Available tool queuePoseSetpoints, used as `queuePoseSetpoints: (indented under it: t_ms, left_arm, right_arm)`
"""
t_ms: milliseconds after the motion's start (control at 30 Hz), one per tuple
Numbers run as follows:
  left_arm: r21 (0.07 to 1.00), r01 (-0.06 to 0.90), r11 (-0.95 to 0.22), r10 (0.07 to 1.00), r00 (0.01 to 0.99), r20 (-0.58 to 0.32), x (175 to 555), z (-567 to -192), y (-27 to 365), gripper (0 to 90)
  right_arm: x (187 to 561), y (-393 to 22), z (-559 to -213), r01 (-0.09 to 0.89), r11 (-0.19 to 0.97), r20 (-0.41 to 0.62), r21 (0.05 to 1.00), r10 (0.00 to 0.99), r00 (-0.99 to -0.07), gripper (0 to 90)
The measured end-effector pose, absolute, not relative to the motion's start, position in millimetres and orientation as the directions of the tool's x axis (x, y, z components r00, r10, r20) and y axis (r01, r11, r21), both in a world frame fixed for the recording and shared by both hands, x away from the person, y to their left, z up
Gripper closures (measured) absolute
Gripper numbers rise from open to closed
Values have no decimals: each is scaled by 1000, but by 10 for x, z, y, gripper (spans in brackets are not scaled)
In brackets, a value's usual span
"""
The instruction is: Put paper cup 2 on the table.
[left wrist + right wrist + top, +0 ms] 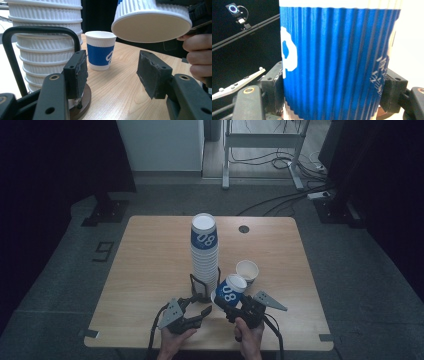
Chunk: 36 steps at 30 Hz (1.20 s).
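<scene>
High view: the right hand-held gripper (231, 306) is clamped on a blue paper cup (230, 290), tilted above the bench (150, 270) beside the tall cup stack (204, 255); the left hand-held gripper (196, 311) has its jaws apart, nothing between.

Left gripper view: the cup (152, 20) looks light, with thin walls.

Right gripper view: the ribbed sleeve (337, 62) gives friction, so I judge a gentle grip at mid-body is best, because hard pressure could crush it
</scene>
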<state>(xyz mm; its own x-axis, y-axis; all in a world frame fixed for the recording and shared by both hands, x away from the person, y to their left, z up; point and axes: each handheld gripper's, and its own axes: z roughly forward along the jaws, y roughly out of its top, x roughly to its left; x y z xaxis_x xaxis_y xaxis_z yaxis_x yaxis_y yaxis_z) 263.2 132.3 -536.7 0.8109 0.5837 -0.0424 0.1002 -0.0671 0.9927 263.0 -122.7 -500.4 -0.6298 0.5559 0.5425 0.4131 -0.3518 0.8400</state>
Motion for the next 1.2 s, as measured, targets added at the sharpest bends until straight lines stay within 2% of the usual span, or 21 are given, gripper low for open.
queuePoseSetpoints:
  t_ms: [433,567,767,1000,1200]
  left_arm:
    - [999,44,-13,609,793,-27,2613,-5361,1241,535]
    - [999,33,-8,616,788,-21,2621,-5340,1206,547]
    - [1000,9,-4,633,774,-5,2634,-5333,1139,620]
    - [1000,5,23,639,769,-19,2653,-5289,1077,645]
    - [1000,1,5,646,764,-3,2654,-5283,1060,739]
  right_arm:
    - [2605,-1139,-5129,497,-414,647,762,464,-605,232]
    - [2592,-1099,-5133,505,-394,640,768,463,-613,232]
    - [2589,-1053,-5137,520,-376,642,767,455,-618,231]
    - [2593,-1024,-5149,551,-358,657,754,431,-619,231]
    - [2614,-1022,-5135,577,-338,668,743,421,-614,219]
